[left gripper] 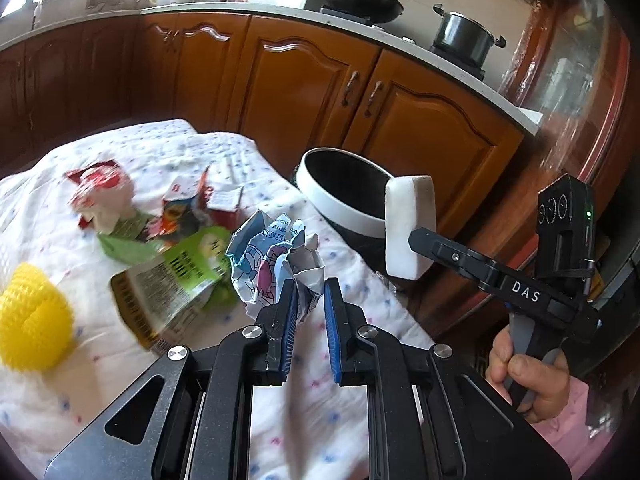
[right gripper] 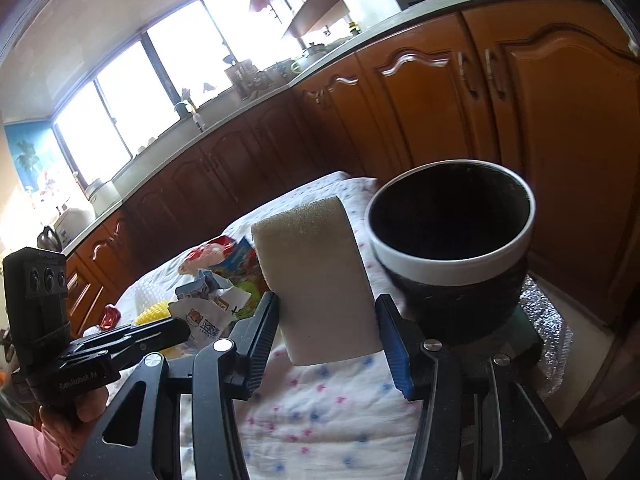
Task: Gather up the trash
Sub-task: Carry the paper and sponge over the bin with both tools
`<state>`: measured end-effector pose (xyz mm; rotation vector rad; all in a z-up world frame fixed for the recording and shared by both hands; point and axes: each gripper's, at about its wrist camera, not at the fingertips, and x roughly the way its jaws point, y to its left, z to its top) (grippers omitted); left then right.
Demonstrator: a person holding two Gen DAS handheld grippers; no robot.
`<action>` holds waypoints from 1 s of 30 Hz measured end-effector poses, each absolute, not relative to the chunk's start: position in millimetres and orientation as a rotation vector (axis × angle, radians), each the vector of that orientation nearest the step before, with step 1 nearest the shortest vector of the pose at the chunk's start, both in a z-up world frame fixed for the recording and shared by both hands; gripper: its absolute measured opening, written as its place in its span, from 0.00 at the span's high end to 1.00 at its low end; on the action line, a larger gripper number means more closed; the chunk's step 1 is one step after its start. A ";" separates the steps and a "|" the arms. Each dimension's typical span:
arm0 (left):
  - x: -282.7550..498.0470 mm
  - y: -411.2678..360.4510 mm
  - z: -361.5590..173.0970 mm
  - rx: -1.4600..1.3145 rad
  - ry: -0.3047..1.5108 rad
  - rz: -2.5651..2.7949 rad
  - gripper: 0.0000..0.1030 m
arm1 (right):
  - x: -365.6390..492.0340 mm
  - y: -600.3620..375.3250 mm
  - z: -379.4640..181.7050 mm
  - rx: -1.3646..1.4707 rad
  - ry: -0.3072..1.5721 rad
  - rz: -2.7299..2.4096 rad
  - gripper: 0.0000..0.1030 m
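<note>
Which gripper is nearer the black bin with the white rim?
Right. The right gripper, holding a sponge, is beside the black bin; the left gripper, clamping a crumpled wrapper, is farther back.

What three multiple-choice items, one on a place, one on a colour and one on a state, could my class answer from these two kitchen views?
1. Where does the bin stand?
A. On the counter
B. Beside the cloth-covered table, below its edge
C. Inside a cupboard

2. What colour is the knitted ball on the table?
A. Yellow
B. Purple
C. Black

3. What does the right hand-held gripper hold?
A. Nothing
B. A saucepan
C. A sponge, gripped between its jaws

Answers:
1. B, since the left wrist view shows the bin's white rim just past the table's edge, in front of the wooden cupboards.
2. A, since it shows bright yellow at the left of the left wrist view.
3. C, since both pads press the sponge's sides in the right wrist view; the left hand-held gripper pinches a crumpled wrapper.
</note>
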<state>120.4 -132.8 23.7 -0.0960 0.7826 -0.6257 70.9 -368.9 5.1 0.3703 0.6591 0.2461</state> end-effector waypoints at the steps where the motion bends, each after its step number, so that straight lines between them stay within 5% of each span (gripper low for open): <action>1: 121.7 -137.2 24.4 -0.092 0.780 -0.627 0.88 | 71.1 -371.6 4.9 0.374 0.657 0.241 0.51; 30: 212.6 -271.8 45.5 0.024 0.763 -0.703 0.88 | 151.1 -463.0 5.9 0.360 0.713 0.038 0.50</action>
